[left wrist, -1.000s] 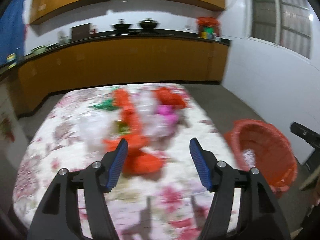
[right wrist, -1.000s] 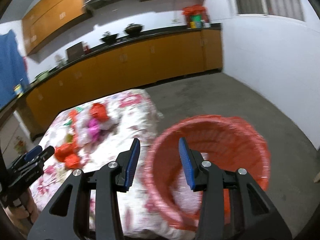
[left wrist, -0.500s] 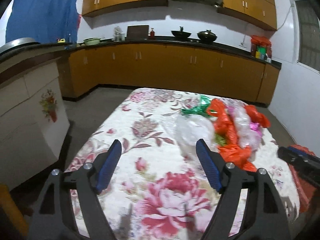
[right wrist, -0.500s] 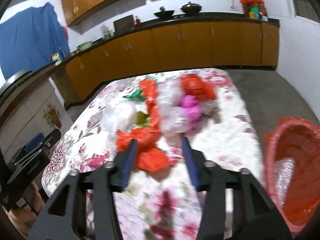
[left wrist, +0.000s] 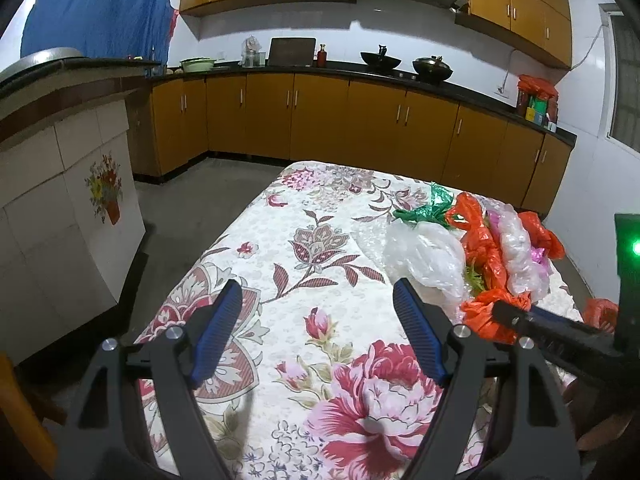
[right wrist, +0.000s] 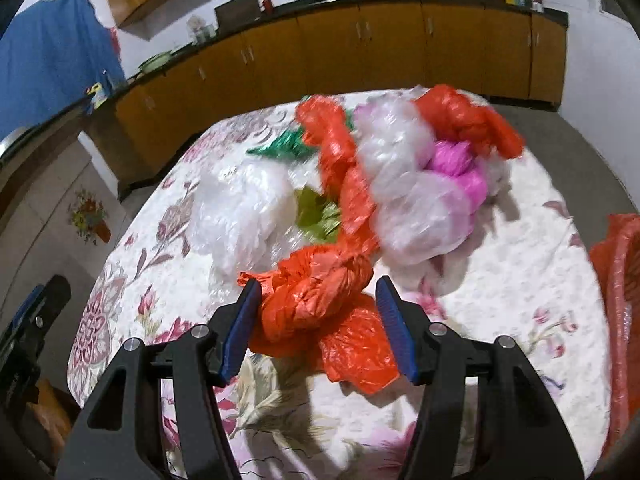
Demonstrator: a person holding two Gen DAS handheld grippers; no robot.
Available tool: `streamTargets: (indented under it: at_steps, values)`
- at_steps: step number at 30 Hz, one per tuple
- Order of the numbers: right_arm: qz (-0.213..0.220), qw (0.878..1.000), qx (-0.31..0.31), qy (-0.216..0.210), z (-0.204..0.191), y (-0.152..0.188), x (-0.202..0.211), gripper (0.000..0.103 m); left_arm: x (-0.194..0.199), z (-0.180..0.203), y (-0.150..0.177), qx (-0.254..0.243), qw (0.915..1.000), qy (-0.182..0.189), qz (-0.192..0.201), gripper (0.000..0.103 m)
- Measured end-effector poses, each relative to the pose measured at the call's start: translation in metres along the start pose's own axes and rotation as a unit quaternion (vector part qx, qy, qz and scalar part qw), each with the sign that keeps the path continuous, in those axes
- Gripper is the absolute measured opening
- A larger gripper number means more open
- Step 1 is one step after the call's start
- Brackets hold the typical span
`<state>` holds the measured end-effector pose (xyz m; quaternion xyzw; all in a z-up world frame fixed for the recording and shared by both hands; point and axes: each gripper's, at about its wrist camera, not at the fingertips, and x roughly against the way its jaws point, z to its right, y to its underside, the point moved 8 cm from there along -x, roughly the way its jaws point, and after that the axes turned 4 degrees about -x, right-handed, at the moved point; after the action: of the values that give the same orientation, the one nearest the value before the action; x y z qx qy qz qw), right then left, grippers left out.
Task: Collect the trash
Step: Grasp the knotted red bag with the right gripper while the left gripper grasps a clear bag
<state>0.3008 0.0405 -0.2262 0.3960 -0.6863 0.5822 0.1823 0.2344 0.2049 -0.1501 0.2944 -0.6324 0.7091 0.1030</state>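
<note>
A heap of crumpled plastic bags lies on the flower-patterned table [left wrist: 312, 240]: white [left wrist: 428, 256], orange, pink and green ones. In the right wrist view my right gripper [right wrist: 317, 282] straddles the nearest orange bag [right wrist: 312, 300]; its jaws are opening, and the bag sits between them with a gap at the right pad. My left gripper [left wrist: 317, 286] hovers open over bare cloth, left of the heap, with nothing between its fingers. The right gripper's tip [left wrist: 520, 318] shows beside that orange bag [left wrist: 492, 316]. The red trash basket [right wrist: 618, 280] stands off the table's right edge.
Brown kitchen cabinets [left wrist: 360, 128] with a dark counter run along the far wall. A white tiled counter [left wrist: 60, 200] stands left of the table, with grey floor between. The left gripper [right wrist: 36, 304] shows at the left edge of the right wrist view.
The right gripper swung from over the red basket to the heap and came down around the orange bag, jaws wider. The left gripper swung left from the heap to bare cloth and opened wider.
</note>
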Motion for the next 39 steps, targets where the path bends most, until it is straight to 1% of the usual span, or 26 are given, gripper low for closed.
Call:
streamTargets:
  at_steps: [1,4,6,9,12,15,21,22,25,26,29,30,31,32,33,34,35,36,39]
  values:
    - [-0.004,1.000,0.005,-0.002,-0.003,0.003,-0.003,0.060,-0.002,0.000,0.001,0.000,1.0000,0.001,-0.002,0.077]
    - [-0.008,1.000,0.016,-0.010,-0.009,0.007,-0.005,0.051,-0.005,0.002,0.003,0.002,1.0000,0.005,-0.007,0.077]
    - [-0.010,1.000,0.020,-0.014,-0.010,0.008,-0.006,0.039,-0.007,0.004,0.003,0.002,0.9999,0.009,-0.010,0.077]
    - [-0.010,0.999,0.029,-0.022,-0.007,0.011,0.001,0.030,-0.010,0.010,0.003,0.000,0.9998,0.017,-0.013,0.077]
    - [-0.002,0.999,0.029,-0.022,0.001,0.012,0.013,0.028,-0.016,0.021,0.001,-0.001,0.9993,0.033,-0.020,0.076]
    - [0.012,0.999,0.032,-0.012,0.011,0.011,0.028,0.027,-0.026,0.037,-0.003,-0.005,0.9982,0.053,-0.029,0.076]
    - [0.035,0.999,0.022,0.015,0.046,0.009,0.058,0.027,-0.061,0.080,-0.016,-0.014,0.9940,0.095,-0.053,0.070]
    - [0.036,0.999,0.016,0.019,0.054,0.008,0.062,0.027,-0.068,0.086,-0.018,-0.016,0.9933,0.099,-0.058,0.069]
    - [0.035,0.999,0.005,0.024,0.065,0.008,0.064,0.027,-0.088,0.096,-0.020,-0.022,0.9925,0.095,-0.074,0.068]
    - [0.034,0.999,0.002,0.025,0.068,0.009,0.065,0.027,-0.099,0.098,-0.018,-0.024,0.9917,0.092,-0.086,0.066]
    - [0.033,0.999,-0.002,0.027,0.075,0.010,0.066,0.027,-0.115,0.102,-0.011,-0.022,0.9883,0.101,-0.113,0.058]
    - [0.033,0.999,-0.003,0.027,0.076,0.010,0.065,0.027,-0.118,0.103,-0.008,-0.022,0.9873,0.103,-0.119,0.051]
    - [0.032,0.999,-0.004,0.028,0.077,0.011,0.065,0.027,-0.122,0.104,-0.005,-0.023,0.9859,0.108,-0.126,0.041]
    - [0.031,0.999,-0.005,0.029,0.079,0.011,0.065,0.027,-0.125,0.105,-0.003,-0.023,0.9850,0.111,-0.131,0.033]
    - [0.031,0.999,-0.006,0.029,0.080,0.012,0.065,0.027,-0.126,0.106,-0.002,-0.021,0.9840,0.115,-0.135,0.020]
    - [0.031,0.999,-0.008,0.029,0.081,0.013,0.066,0.027,-0.126,0.106,-0.001,-0.020,0.9834,0.121,-0.134,0.013]
    - [0.032,0.999,-0.008,0.030,0.082,0.013,0.066,0.027,-0.124,0.106,-0.001,-0.020,0.9835,0.124,-0.130,0.011]
    - [0.032,0.999,-0.009,0.030,0.082,0.014,0.067,0.027,-0.121,0.106,-0.003,-0.022,0.9844,0.126,-0.121,0.007]
    - [0.038,0.999,-0.012,0.030,0.085,0.012,0.072,0.027,-0.107,0.105,-0.010,-0.027,0.9857,0.133,-0.099,0.005]
